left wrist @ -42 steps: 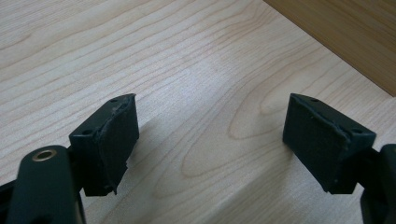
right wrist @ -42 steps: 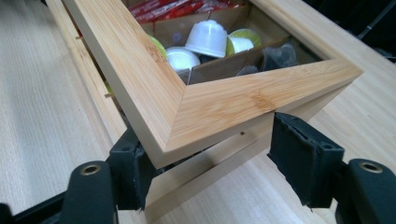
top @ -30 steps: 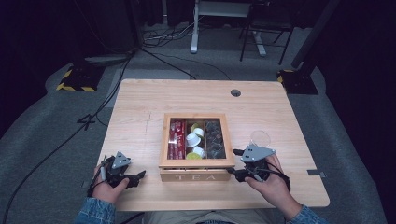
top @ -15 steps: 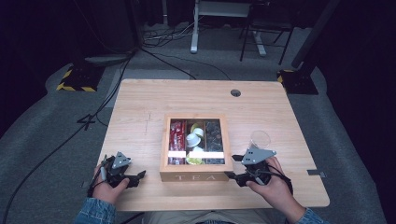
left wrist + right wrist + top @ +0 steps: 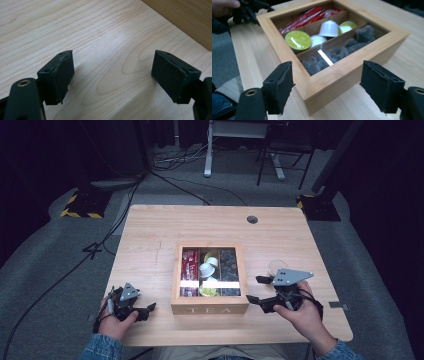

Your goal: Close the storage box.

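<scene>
My right gripper [image 5: 327,87] has just been spreading its jaws; they stand wide with nothing between the pads, aimed at the near right corner of the wooden tea box [image 5: 210,306]. My left gripper [image 5: 112,80] rests by the table's [image 5: 150,235] near left corner, jaws apart on bare wood. The box sits by the table's near edge, its glass lid shut over red sachets [image 5: 307,16], capsules [image 5: 299,40] and what look like dark tea bags [image 5: 352,45]. If I push forward carelessly, a jaw could clip the frame and shove the box askew; nothing braces its far side.
</scene>
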Action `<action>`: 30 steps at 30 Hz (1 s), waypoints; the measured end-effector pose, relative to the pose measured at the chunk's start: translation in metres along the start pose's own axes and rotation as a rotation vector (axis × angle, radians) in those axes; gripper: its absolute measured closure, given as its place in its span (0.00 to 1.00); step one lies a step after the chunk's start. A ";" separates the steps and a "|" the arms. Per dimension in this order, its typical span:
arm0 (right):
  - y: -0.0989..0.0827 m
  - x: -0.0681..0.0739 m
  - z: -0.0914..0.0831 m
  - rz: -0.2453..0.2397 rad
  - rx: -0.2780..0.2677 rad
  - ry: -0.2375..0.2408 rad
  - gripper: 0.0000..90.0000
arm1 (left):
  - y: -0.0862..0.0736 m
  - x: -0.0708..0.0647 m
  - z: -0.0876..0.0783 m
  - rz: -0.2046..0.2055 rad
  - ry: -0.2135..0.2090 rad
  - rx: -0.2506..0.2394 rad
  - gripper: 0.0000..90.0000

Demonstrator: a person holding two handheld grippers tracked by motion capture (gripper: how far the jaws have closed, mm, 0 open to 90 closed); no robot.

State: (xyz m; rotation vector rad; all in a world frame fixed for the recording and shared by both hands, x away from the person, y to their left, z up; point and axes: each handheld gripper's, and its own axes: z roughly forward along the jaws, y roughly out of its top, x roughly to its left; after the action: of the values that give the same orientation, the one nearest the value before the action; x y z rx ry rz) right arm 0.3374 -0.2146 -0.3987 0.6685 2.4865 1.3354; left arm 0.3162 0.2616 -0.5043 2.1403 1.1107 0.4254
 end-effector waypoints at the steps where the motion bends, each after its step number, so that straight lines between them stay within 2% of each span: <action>1: 0.001 -0.002 -0.004 0.004 -0.008 -0.009 0.28 | 0.000 0.000 0.000 0.002 -0.001 -0.001 0.21; 6: -0.004 -0.021 -0.028 0.042 -0.035 -0.056 0.26 | 0.000 0.001 0.000 0.002 -0.008 0.000 0.21; 9: -0.007 -0.026 -0.035 0.057 -0.041 -0.069 0.25 | 0.000 0.001 0.000 -0.001 -0.009 0.004 0.21; 13: -0.015 -0.039 -0.051 0.071 -0.020 -0.100 0.20 | 0.000 0.002 0.000 0.009 -0.011 0.000 0.21; 14: -0.015 -0.039 -0.051 0.071 -0.020 -0.100 0.20 | 0.000 0.002 0.000 0.009 -0.011 0.000 0.21; 19: -0.027 -0.056 -0.071 0.100 0.004 -0.144 0.18 | 0.000 0.003 0.000 0.009 -0.017 0.001 0.21; 22: -0.032 -0.062 -0.076 0.111 0.019 -0.159 0.18 | 0.000 0.004 0.000 0.011 -0.019 0.002 0.21; 23: -0.038 -0.069 -0.080 0.134 0.025 -0.169 0.18 | 0.001 0.004 0.000 0.013 -0.018 0.002 0.21; 24: -0.038 -0.069 -0.080 0.134 0.025 -0.169 0.18 | 0.001 0.004 0.000 0.013 -0.018 0.002 0.21; 25: -0.045 -0.075 -0.082 0.161 0.030 -0.177 0.18 | 0.001 0.004 0.000 0.013 -0.017 0.002 0.21; 27: -0.047 -0.078 -0.082 0.168 0.034 -0.183 0.18 | 0.001 0.005 0.001 0.012 -0.015 -0.001 0.21; 30: -0.063 -0.090 -0.083 0.207 0.065 -0.211 0.20 | 0.001 0.006 0.001 0.014 -0.018 0.000 0.21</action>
State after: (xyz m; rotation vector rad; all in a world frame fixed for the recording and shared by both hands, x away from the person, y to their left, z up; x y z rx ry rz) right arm 0.3634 -0.3495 -0.4060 1.0486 2.3512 1.1829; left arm 0.3209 0.2660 -0.5044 2.1485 1.0868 0.4121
